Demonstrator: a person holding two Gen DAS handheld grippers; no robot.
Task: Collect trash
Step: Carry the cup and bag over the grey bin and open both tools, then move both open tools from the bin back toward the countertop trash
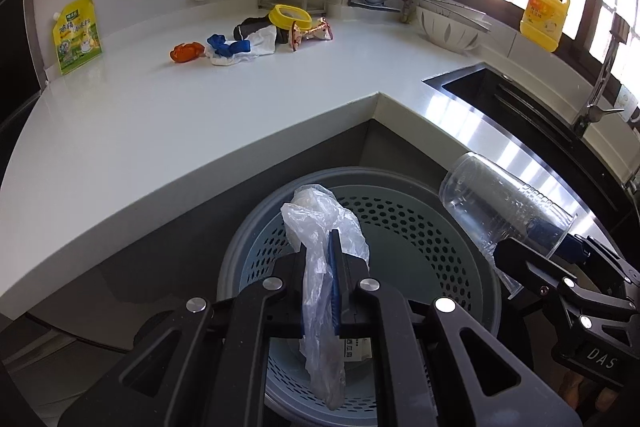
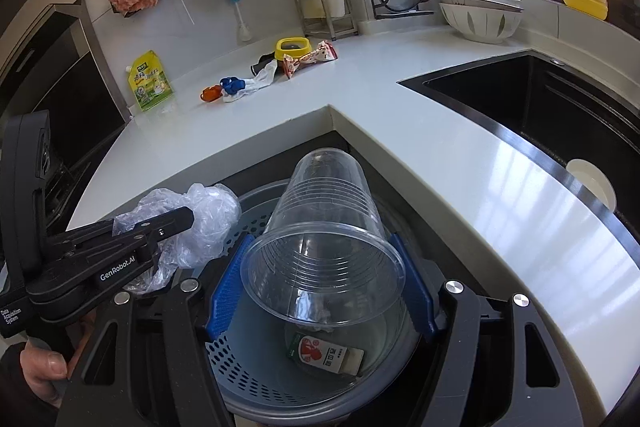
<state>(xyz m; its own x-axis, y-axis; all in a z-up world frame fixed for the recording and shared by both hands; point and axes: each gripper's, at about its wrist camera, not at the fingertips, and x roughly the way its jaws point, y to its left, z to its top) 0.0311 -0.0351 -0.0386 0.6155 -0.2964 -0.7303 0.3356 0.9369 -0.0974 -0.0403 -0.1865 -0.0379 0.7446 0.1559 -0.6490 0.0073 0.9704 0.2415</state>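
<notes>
My left gripper [image 1: 334, 247] is shut on a crumpled clear plastic bag [image 1: 320, 223], which hangs over the grey perforated bin [image 1: 420, 227] below the counter corner. The right gripper [image 2: 320, 275] is shut on a clear plastic cup [image 2: 320, 227], held mouth toward the camera above the same bin [image 2: 236, 359]. The cup [image 1: 500, 215] and right gripper [image 1: 552, 255] also show at the right of the left wrist view; the bag [image 2: 200, 219] and left gripper [image 2: 172, 223] show at the left of the right wrist view. A small labelled packet [image 2: 326, 353] lies in the bin.
More litter lies on the white counter [image 1: 200, 115]: an orange piece [image 1: 186, 51], blue and white scraps [image 1: 236, 49], a yellow lid [image 1: 289, 15], a wrapper [image 1: 312, 34]. A green-yellow pouch [image 1: 76, 35] stands at the left. A black sink [image 2: 540, 115] is at the right.
</notes>
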